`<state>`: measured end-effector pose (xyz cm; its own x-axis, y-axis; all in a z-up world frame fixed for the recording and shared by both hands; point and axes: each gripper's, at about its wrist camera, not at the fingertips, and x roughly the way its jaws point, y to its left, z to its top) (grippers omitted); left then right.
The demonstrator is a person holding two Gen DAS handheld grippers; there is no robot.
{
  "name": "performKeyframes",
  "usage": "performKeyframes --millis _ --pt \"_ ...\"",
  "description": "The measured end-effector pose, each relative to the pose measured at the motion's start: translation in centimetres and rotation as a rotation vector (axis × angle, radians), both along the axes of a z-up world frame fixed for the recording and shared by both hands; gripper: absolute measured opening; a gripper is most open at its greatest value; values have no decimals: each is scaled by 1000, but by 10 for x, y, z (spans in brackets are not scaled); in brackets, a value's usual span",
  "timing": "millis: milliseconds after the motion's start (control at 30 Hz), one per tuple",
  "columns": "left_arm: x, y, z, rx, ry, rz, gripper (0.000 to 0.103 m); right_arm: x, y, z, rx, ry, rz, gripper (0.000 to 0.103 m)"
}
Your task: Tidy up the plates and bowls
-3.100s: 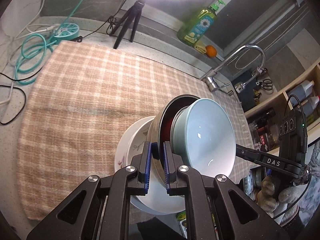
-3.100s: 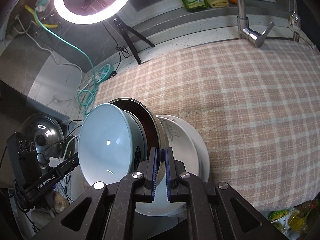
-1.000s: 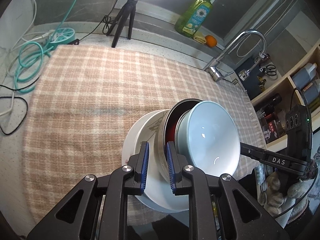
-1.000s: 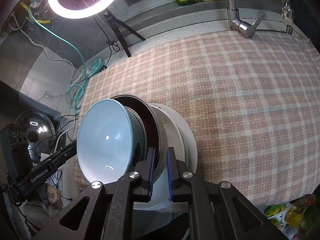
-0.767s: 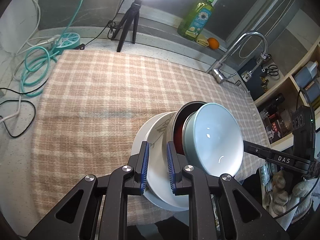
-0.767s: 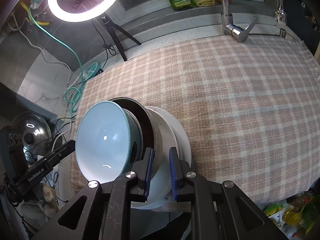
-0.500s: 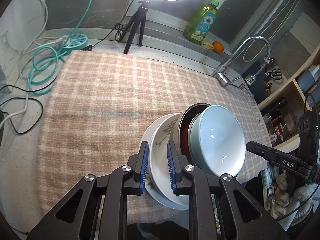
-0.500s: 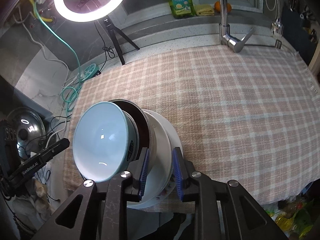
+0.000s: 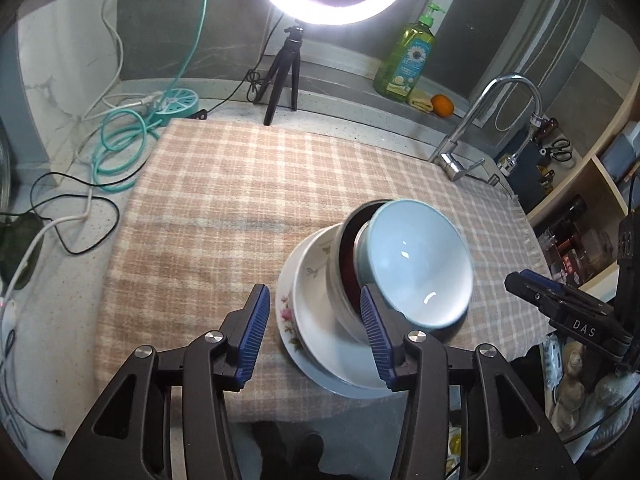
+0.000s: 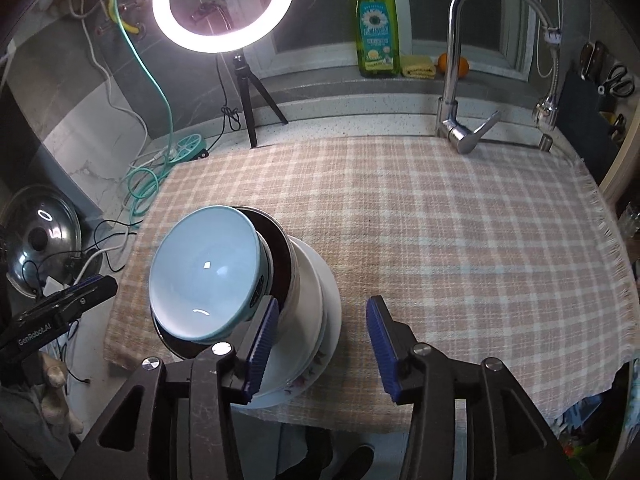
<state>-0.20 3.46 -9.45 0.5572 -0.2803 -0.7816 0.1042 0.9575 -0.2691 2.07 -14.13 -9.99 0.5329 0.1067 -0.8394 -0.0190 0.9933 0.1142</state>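
While opening — both tools [image 9: 314,330] [image 10: 322,342] clear of stack [image 10: 256,292]

Pale-blue bowl [image 9: 416,268] nested in steel bowl [image 9: 344,276] — atop 2 white plates [image 9: 308,320].

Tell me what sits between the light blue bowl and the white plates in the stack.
A metal bowl with a dark red inside, nested under the light blue bowl and resting on the white plates. Both wrist views show it.

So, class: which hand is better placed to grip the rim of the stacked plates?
Left, narrowly. The plates span nearly the whole gap between the left gripper's opening jaws. The right gripper's opening jaws frame part plate, part checked cloth, so they sit off-centre there.
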Motion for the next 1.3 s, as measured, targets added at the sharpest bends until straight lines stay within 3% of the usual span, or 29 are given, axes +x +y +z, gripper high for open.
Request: performKeyframes --millis 267,433,533,633,1300 --pt "-25 -19 16 66 -54 12 69 -28 2 14 -55 -79 3 48" --pt "-37 -23 22 80 -78 26 69 -42 3 20 -78 -132 -9 64" --pt "-43 -25 25 86 -86 33 69 -49 5 24 -103 -157 -5 65" --pt "-47 -28 27 97 -89 44 73 -52 6 26 -98 -165 1 73" --pt "-56 -34 38 114 -114 63 74 -60 1 33 -81 -189 8 73"
